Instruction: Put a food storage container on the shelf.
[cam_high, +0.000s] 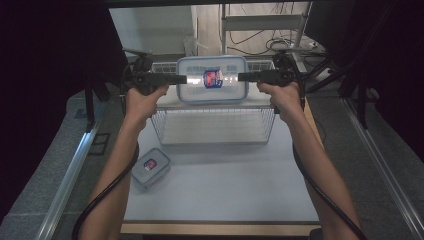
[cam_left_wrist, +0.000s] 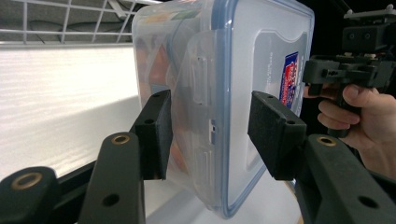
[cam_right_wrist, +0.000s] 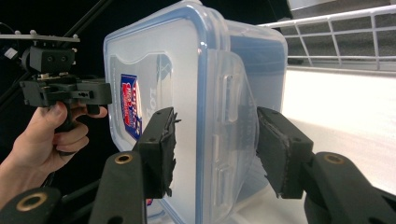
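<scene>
A large clear container (cam_high: 212, 80) with a blue-rimmed lid and a red-and-blue label hangs level over the open top of a white wire basket (cam_high: 215, 127). My left gripper (cam_high: 182, 78) is shut on its left side. My right gripper (cam_high: 241, 76) is shut on its right side. In the left gripper view the container (cam_left_wrist: 219, 93) stands edge-on between the black pads (cam_left_wrist: 156, 133), over a side latch, with the right gripper (cam_left_wrist: 327, 74) beyond it. The right gripper view shows the same container (cam_right_wrist: 205, 93) between its pads (cam_right_wrist: 280, 149), and the left gripper (cam_right_wrist: 95, 93) past it.
A small clear container (cam_high: 150, 166) with a blue rim and the same label sits on the white table (cam_high: 225, 190) at the front left. The basket's wire rim (cam_left_wrist: 70, 23) (cam_right_wrist: 336, 28) runs behind the container. Dark curtains flank the table.
</scene>
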